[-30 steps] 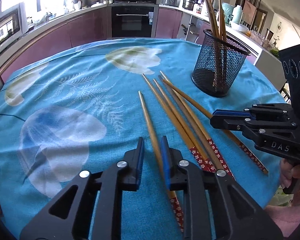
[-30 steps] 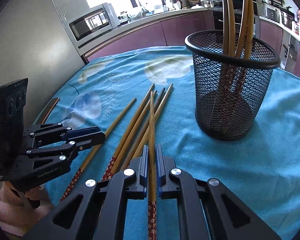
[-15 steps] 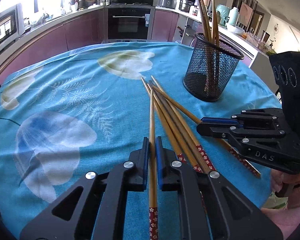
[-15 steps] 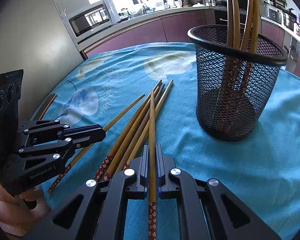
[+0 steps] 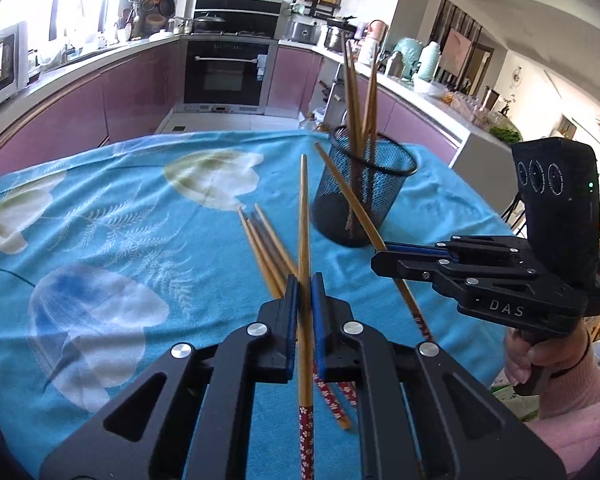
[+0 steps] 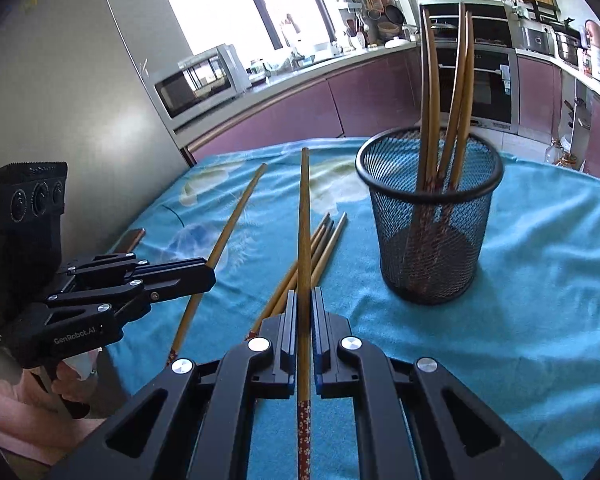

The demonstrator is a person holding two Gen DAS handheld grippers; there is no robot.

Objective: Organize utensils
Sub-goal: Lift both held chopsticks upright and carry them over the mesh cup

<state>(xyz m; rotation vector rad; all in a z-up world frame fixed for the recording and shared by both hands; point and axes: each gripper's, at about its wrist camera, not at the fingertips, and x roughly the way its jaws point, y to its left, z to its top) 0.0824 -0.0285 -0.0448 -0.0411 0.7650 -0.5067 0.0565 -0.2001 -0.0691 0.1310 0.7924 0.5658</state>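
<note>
My left gripper (image 5: 305,280) is shut on a wooden chopstick (image 5: 304,220) with a red flowered end, lifted off the table and pointing up. My right gripper (image 6: 305,294) is shut on another chopstick (image 6: 304,216), also lifted. Each gripper shows in the other's view: the right one (image 5: 376,258) with its chopstick (image 5: 348,200) slanting in front of the holder, the left one (image 6: 210,274) with its chopstick (image 6: 232,232). A black mesh holder (image 5: 364,196) (image 6: 430,216) holds three upright chopsticks. Three loose chopsticks (image 5: 264,248) (image 6: 324,240) lie on the blue tablecloth.
The table carries a blue flowered cloth (image 5: 100,220). A phone-like object (image 6: 130,240) lies at the table's left edge in the right wrist view. Kitchen counters, an oven (image 5: 224,72) and a microwave (image 6: 204,80) stand behind the table.
The left gripper closed on a chopstick a second ago. Both grippers have since lifted their chopsticks off the table, tips tilted upward. The holder now looks farther away.
</note>
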